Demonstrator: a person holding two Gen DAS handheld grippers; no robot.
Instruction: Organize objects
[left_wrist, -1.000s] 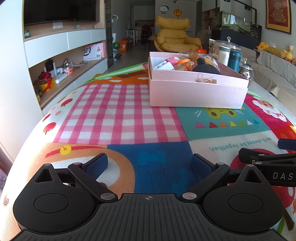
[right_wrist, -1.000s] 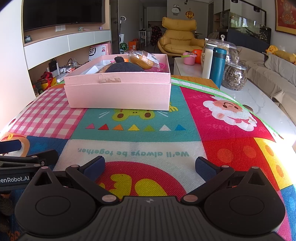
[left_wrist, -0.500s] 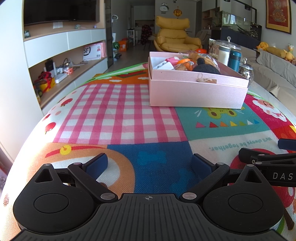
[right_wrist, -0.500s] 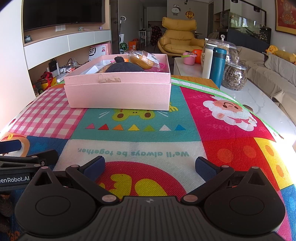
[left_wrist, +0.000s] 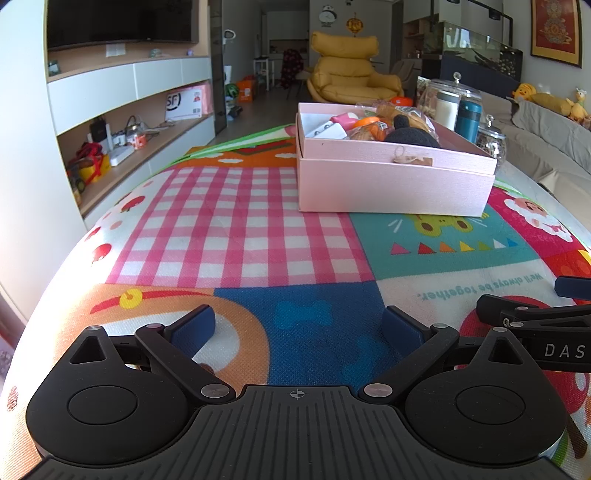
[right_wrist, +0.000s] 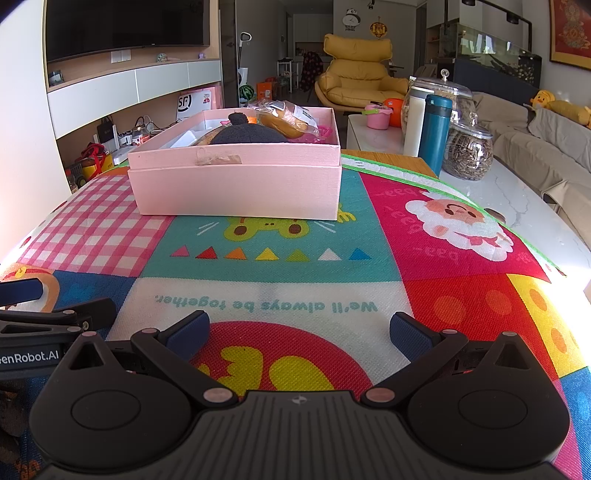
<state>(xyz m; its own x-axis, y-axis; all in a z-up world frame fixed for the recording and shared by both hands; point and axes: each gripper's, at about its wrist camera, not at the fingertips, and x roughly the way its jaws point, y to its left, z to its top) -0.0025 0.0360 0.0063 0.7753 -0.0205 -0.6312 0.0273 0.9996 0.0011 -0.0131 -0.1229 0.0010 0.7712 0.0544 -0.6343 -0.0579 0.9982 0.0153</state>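
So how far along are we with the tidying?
Looks nearly done or just starting: the pink box already holds the dark plush, a wrapped snack and small items. Both tools, left and right, are open and empty. No loose items show on the mat.

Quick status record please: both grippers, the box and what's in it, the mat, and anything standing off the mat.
left gripper: open, empty, low over the mat
right gripper: open, empty, low over the mat, beside the left one
box: pink, open-topped, on the mat's far side, untouched
box contents: dark plush, wrapped bread, orange item, other bits I cannot identify
mat: colourful, nothing loose on it
off the mat: teal flask, glass jar
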